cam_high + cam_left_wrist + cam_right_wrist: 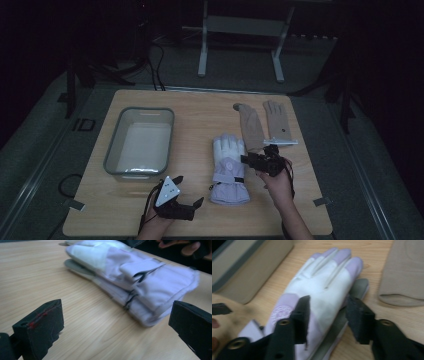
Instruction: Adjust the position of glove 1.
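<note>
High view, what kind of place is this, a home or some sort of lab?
Probably a lab or recording setup rather than a home: a bare wooden table stands in a dark room, with loose cables on the floor behind it and a metal stand beyond. Gloves and a grey bin are laid out neatly.

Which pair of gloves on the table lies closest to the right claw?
The white and lilac gloves, stacked in the middle of the table. The right claw hangs at their edge, while the beige gloves lie flat farther back.
</note>
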The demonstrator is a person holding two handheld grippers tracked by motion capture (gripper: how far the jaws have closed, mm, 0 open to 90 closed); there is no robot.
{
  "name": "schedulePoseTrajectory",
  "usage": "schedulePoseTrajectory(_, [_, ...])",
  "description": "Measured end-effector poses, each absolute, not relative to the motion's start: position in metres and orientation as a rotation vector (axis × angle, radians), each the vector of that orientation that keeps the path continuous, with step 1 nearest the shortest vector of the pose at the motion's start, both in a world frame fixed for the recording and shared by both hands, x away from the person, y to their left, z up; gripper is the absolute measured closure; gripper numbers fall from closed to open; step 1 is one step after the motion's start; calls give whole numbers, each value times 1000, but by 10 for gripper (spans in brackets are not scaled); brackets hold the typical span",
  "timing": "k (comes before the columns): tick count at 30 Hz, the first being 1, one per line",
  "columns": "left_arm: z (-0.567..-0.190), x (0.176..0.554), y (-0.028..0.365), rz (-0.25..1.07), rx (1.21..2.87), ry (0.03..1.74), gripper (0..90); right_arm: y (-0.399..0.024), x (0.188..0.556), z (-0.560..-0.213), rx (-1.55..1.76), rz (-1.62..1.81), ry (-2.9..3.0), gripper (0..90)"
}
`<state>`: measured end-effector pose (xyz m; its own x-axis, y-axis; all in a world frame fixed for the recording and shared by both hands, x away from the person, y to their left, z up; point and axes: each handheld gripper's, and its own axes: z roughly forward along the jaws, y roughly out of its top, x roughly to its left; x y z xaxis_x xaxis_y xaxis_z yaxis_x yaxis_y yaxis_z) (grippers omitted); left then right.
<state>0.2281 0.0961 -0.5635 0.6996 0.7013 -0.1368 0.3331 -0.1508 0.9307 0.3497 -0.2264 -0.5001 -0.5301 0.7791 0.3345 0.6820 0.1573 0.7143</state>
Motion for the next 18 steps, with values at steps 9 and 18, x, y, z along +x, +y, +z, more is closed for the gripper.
schedulePoseTrajectory(9, [-545, 245, 62, 198, 1861, 862, 2, -229, 355, -506, 1524, 1323, 2375, 363])
schedulePoseTrajectory(18, [-544, 268, 50, 80, 1893, 965, 136, -221, 357, -534, 1554, 1174, 2552, 276])
